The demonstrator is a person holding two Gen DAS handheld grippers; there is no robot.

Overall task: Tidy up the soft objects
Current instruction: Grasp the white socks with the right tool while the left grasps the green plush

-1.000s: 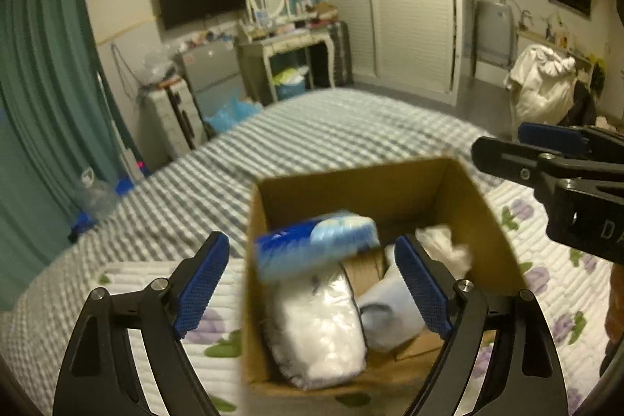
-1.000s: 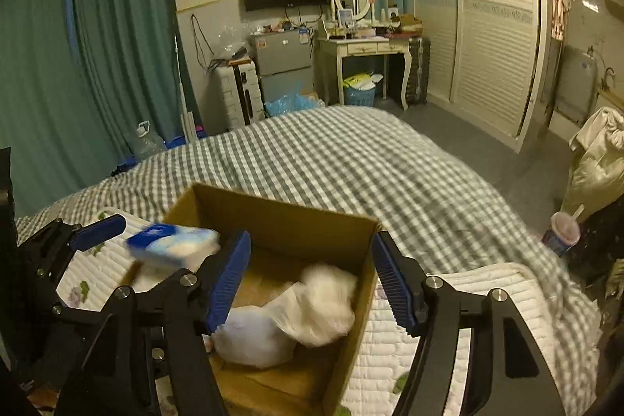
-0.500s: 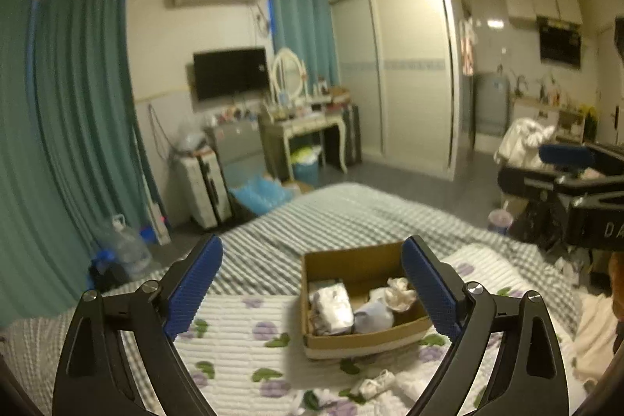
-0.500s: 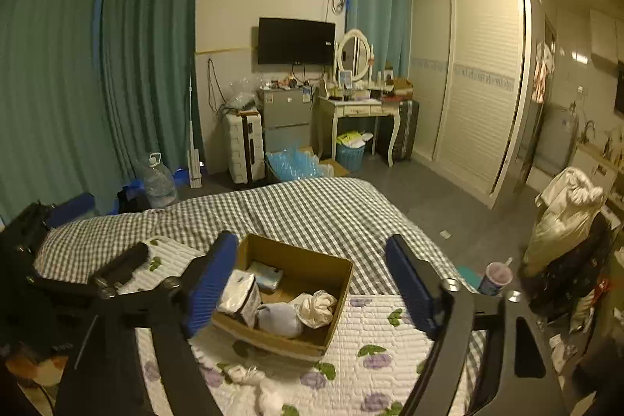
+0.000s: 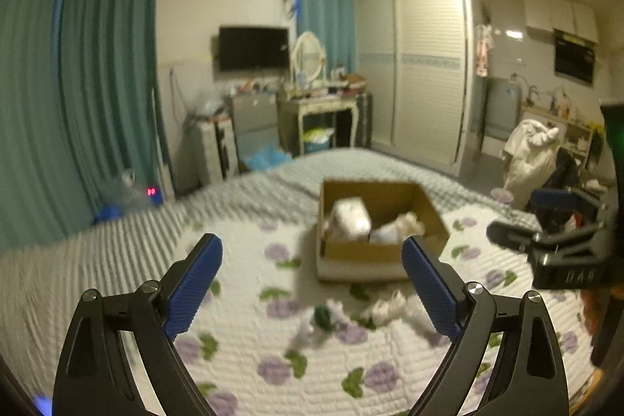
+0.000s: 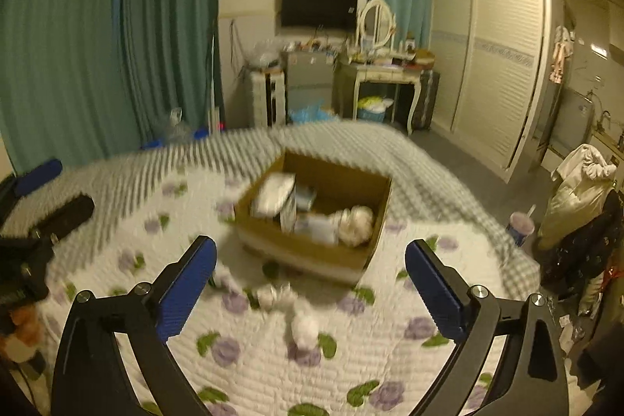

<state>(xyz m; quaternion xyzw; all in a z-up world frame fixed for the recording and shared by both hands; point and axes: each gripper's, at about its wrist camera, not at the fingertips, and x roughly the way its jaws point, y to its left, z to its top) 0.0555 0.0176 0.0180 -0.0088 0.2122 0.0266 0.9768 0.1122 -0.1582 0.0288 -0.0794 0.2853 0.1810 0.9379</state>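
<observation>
An open cardboard box (image 5: 390,252) (image 6: 312,252) sits on the flowered quilt. It holds a white pack (image 5: 351,217) (image 6: 273,197), a blue-and-white tissue pack (image 6: 304,199) and a crumpled white cloth (image 6: 355,219). Small white soft items (image 5: 382,310) (image 6: 304,326) and a dark green one (image 5: 323,314) lie on the quilt in front of the box. My left gripper (image 5: 312,287) is open and empty, above the quilt, short of the box. My right gripper (image 6: 310,285) is open and empty, also short of the box. The right gripper shows at the right in the left wrist view (image 5: 546,236).
The bed has a flowered quilt (image 6: 249,357) over a grey checked blanket (image 6: 429,182). Green curtains, a dressing table (image 6: 382,80), wardrobe (image 6: 499,65) and a chair piled with clothes (image 6: 577,190) stand beyond the bed. An orange plush (image 6: 23,326) is at the left edge.
Both grippers have pulled back from over the box, then come lower toward the quilt. The blue tissue pack that was in the air over the box now lies inside it.
</observation>
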